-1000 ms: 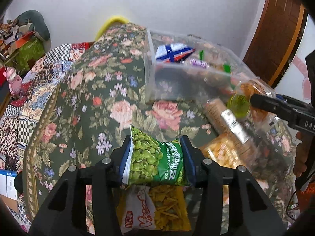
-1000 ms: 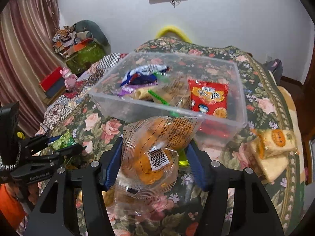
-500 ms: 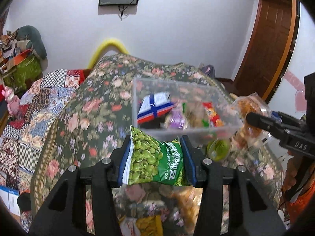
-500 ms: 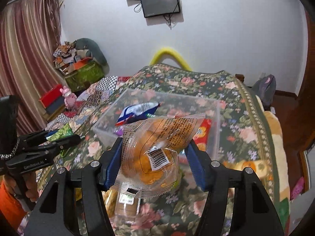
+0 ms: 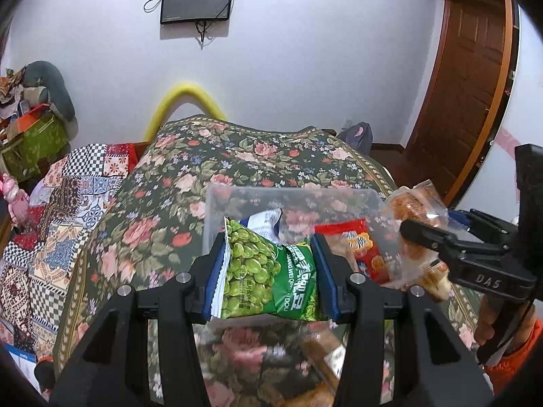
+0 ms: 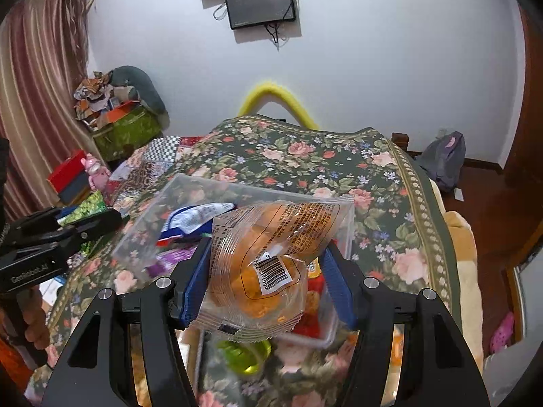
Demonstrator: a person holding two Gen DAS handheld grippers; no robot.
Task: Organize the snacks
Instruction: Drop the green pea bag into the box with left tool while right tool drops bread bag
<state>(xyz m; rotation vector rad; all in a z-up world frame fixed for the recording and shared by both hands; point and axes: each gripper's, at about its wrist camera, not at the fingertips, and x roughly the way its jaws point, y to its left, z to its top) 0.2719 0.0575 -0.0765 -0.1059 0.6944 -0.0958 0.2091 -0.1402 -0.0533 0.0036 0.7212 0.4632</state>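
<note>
Green pea snack packet [image 5: 268, 271], its lettering partly hidden, sits clamped in the left gripper [image 5: 269, 273] over the clear plastic bin [image 5: 292, 193]; the right gripper [image 6: 264, 281] clamps a transparent barcoded pastry pack [image 6: 268, 254].

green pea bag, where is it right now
The green pea bag is clamped in the left gripper, held up just in front of the clear bin on the floral bedspread.

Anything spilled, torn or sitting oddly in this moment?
Nothing stands out. The green pea snack bag in the left gripper and the clear packet of orange cakes in the right gripper look intact; the clear plastic bin sits upright.
</note>
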